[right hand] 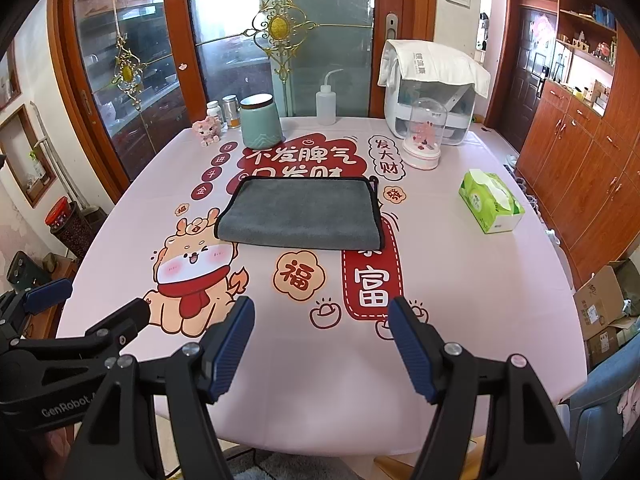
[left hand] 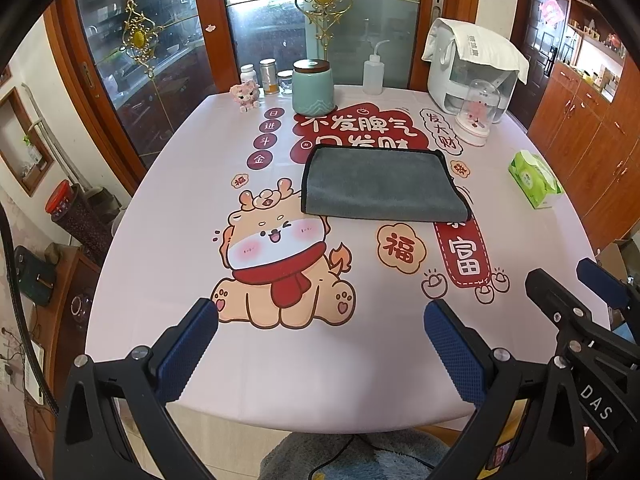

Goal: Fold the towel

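A grey towel [left hand: 380, 184] with black edging lies folded flat in the middle of the pink printed table [left hand: 160, 280]; it also shows in the right wrist view [right hand: 300, 212]. My left gripper [left hand: 320, 344] is open and empty, held above the table's near edge, well short of the towel. My right gripper [right hand: 322, 344] is open and empty too, over the near edge, to the right of the left one. The right gripper shows at the right edge of the left wrist view [left hand: 576, 292], and the left gripper at the left edge of the right wrist view [right hand: 92, 300].
At the back of the table [right hand: 460, 280] stand a green canister [left hand: 313, 88], small jars [left hand: 267, 76], a pink toy [left hand: 245, 96], a squeeze bottle [left hand: 374, 68], a glass dome [left hand: 478, 114] and a white appliance [left hand: 472, 64]. A green tissue box [right hand: 490, 202] lies at the right. Wooden cabinets line the right wall.
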The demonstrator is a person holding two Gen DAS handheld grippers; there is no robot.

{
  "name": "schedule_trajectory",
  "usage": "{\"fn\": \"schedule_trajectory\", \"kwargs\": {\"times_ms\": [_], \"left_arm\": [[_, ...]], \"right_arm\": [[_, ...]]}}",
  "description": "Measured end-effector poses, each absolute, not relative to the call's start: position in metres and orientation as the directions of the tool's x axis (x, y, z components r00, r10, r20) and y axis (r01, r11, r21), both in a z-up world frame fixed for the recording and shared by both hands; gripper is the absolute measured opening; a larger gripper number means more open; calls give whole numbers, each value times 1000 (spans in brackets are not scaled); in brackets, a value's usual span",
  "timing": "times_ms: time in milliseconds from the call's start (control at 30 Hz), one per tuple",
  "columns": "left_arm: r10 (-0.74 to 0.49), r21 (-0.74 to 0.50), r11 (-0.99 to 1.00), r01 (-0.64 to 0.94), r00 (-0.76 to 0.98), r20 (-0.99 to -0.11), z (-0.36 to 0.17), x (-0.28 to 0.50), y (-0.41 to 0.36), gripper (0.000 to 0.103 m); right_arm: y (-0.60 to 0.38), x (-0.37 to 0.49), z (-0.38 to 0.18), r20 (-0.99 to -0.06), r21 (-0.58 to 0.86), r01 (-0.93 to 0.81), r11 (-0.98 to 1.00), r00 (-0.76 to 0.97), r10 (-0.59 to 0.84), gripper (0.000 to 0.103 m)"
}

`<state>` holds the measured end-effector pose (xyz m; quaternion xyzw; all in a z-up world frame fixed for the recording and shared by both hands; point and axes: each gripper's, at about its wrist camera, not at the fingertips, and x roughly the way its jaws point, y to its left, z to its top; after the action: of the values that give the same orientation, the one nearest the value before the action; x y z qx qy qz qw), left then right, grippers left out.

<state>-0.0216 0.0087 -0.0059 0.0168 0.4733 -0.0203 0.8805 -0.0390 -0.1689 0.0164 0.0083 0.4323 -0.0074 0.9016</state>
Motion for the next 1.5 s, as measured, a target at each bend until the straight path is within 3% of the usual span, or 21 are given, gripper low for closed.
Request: {"fn": "schedule_trajectory", "kwargs": {"times_ms": [1500], "left_arm": [[-19,11,999,51,550,-835,0,-15,1,102]], "right_arm": [[-173,-35,16,-783,13,26,1000,622,-6,70]]}}
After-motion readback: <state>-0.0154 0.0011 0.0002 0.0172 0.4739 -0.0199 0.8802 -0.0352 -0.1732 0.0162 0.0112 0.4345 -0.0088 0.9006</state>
